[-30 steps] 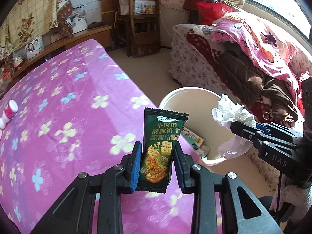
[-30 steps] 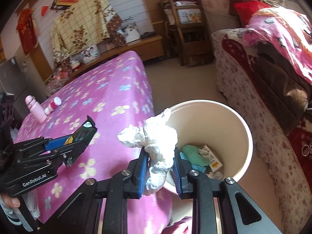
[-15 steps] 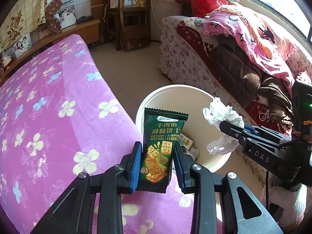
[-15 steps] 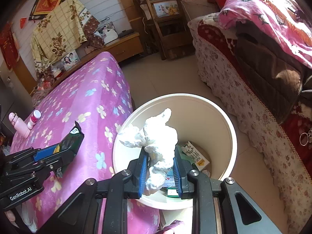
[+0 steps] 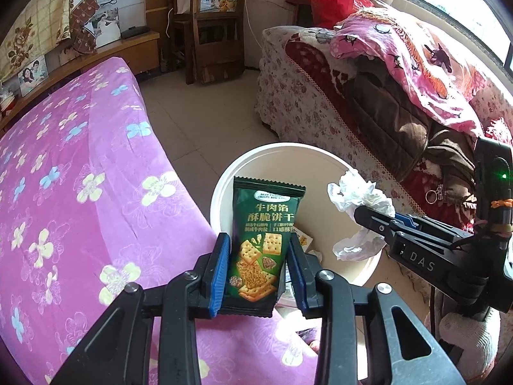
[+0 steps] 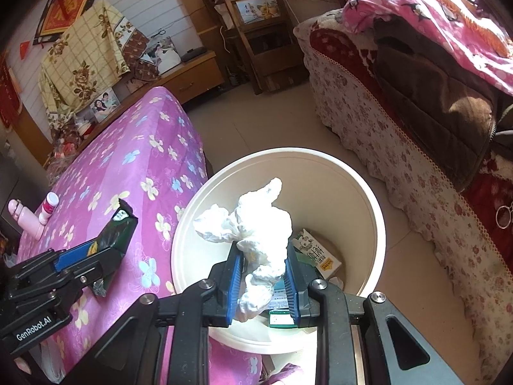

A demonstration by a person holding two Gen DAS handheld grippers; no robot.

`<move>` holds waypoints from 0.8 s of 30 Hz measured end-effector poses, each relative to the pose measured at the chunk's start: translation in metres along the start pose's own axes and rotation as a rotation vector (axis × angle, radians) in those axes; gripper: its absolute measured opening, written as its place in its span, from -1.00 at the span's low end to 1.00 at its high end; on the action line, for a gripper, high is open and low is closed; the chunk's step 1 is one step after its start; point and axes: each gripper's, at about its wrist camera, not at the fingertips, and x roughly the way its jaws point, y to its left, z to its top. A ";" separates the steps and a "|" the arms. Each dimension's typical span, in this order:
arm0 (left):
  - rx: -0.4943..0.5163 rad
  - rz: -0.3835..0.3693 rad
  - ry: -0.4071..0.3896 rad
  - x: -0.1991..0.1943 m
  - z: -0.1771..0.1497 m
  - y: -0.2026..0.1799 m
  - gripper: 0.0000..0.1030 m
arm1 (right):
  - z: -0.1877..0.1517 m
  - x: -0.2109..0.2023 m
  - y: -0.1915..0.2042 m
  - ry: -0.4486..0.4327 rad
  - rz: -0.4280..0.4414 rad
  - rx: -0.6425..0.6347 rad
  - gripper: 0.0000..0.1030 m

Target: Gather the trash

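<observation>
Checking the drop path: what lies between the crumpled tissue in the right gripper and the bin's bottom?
Only open air. In the right wrist view the crumpled tissue hangs over the white bin, whose bottom holds a small carton and other wrappers.

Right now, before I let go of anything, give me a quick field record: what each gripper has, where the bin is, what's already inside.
left gripper: jaws opening, green cracker packet upright between them
right gripper: shut on crumpled white tissue
bin: white, open, on the floor beside the pink flowered bed
tissue position: over the bin opening
packet position: at the bin's near rim, by the bed edge
bin contents: small carton, other wrappers
</observation>
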 end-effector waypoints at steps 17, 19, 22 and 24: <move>-0.055 -0.005 -0.037 -0.011 -0.005 0.018 0.22 | -0.004 -0.019 0.008 -0.059 0.005 0.011 0.60; -0.062 0.006 -0.053 -0.016 -0.006 0.020 0.22 | -0.005 -0.025 0.012 -0.080 -0.014 0.000 0.60; -0.066 0.037 -0.087 -0.025 -0.009 0.023 0.22 | -0.008 -0.035 0.020 -0.103 -0.037 -0.016 0.60; -0.062 0.077 -0.115 -0.034 -0.012 0.023 0.22 | -0.011 -0.041 0.026 -0.122 -0.058 -0.026 0.60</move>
